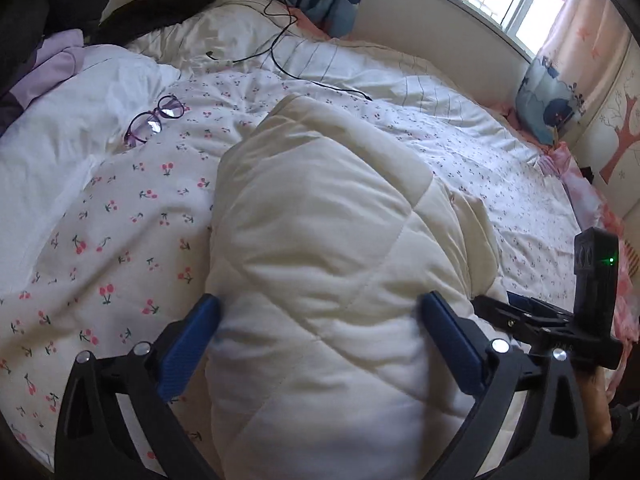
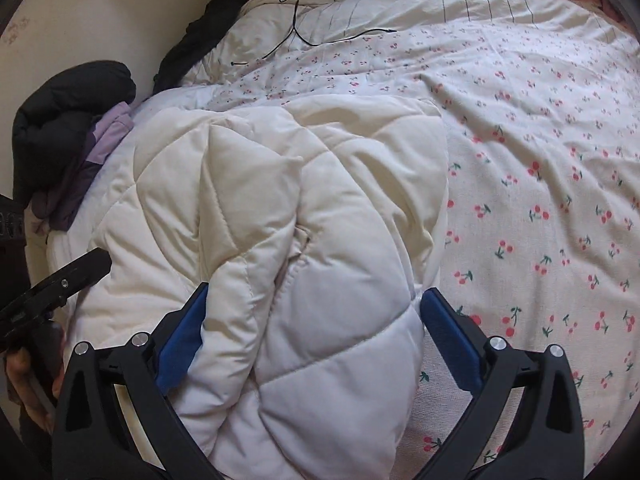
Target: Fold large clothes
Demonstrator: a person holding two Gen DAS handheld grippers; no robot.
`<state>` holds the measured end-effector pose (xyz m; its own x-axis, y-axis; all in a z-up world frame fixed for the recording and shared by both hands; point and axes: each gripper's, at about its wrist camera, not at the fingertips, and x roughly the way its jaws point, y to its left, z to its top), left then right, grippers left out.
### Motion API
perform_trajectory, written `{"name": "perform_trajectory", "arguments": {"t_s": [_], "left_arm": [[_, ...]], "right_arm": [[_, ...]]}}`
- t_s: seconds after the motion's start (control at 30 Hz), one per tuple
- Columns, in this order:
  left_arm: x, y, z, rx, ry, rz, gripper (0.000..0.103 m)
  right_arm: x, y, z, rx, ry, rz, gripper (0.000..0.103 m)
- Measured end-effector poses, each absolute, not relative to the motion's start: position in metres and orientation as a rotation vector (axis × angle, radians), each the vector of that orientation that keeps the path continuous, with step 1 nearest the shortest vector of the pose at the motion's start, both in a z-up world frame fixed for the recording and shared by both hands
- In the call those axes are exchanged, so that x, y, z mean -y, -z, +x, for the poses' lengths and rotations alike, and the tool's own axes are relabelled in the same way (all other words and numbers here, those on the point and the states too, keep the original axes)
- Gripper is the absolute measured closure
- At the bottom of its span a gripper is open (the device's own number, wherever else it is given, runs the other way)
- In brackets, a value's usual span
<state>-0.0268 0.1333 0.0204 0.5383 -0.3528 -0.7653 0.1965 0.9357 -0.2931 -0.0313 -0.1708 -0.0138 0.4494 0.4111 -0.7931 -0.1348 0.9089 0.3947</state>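
A cream quilted padded jacket (image 1: 320, 240) lies folded in a thick bundle on the cherry-print bed cover (image 1: 120, 220). My left gripper (image 1: 320, 312) is open wide, its blue pads (image 1: 192, 340) on either side of the bundle's near end. In the right wrist view the same jacket (image 2: 260, 200) fills the middle. My right gripper (image 2: 314, 304) is also open wide, its blue pads (image 2: 448, 332) straddling the jacket's near end. The right gripper's body (image 1: 560, 320) shows at the left view's right edge. The left gripper's body (image 2: 56, 284) shows at the right view's left edge.
Purple-framed glasses (image 1: 156, 120) lie on the cover to the jacket's left. A black cable (image 1: 280, 40) trails across the pillows. Dark and lilac clothes (image 2: 72, 140) are piled at the bed's left side by the wall. A window and curtains (image 1: 580, 40) stand at the far right.
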Motion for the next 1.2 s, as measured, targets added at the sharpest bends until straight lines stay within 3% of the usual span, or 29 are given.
{"name": "perform_trajectory", "arguments": {"t_s": [0.2,0.4,0.63,0.8,1.2], "left_arm": [[-0.124,-0.028,-0.033,-0.917,0.274,-0.133,0.006],[-0.106,-0.034,-0.037,-0.906,0.252,-0.05,0.006],[-0.093,-0.044,-0.056,-0.823,0.201,0.049,0.006],[-0.094,-0.043,-0.058,-0.832,0.206,0.037,0.006],[-0.091,-0.044,-0.061,-0.811,0.187,0.075,0.006]], "right_arm": [[0.171,-0.024,-0.029,-0.923,-0.249,0.258,0.006],[0.182,0.036,-0.019,-0.989,-0.236,0.364,0.006],[0.187,0.001,-0.072,-0.818,-0.152,0.283,0.006],[0.195,0.026,-0.1,-0.77,-0.114,0.351,0.006],[0.183,0.024,-0.107,-0.711,-0.059,0.344,0.006]]}}
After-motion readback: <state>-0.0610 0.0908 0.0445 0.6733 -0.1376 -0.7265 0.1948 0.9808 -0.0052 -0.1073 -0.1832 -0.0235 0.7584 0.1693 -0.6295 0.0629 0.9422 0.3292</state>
